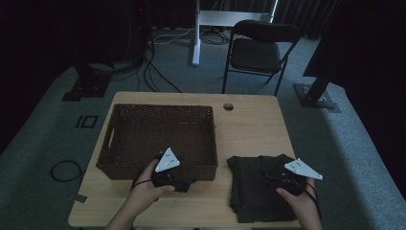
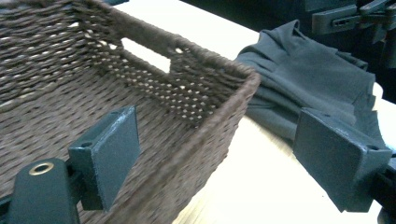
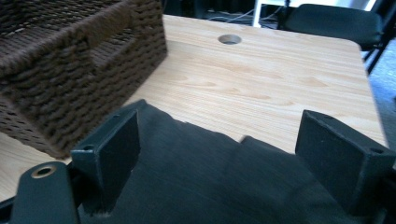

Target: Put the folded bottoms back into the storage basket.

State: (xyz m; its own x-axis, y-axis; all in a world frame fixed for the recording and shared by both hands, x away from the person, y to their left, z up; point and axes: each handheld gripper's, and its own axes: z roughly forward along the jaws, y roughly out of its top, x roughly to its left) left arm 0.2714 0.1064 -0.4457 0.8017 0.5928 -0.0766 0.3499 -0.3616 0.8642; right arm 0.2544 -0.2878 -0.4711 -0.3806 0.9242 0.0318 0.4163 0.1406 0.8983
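Rough brown woven wicker basket (image 1: 158,139), soft matt dark cloth garment (image 1: 256,189), smooth pale wood-grain table (image 1: 249,129).

Dim high view; brighter, slightly blurred close-ups.

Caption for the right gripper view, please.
Open right hand-held gripper hovers over dark folded cloth on wooden table, woven basket alongside.
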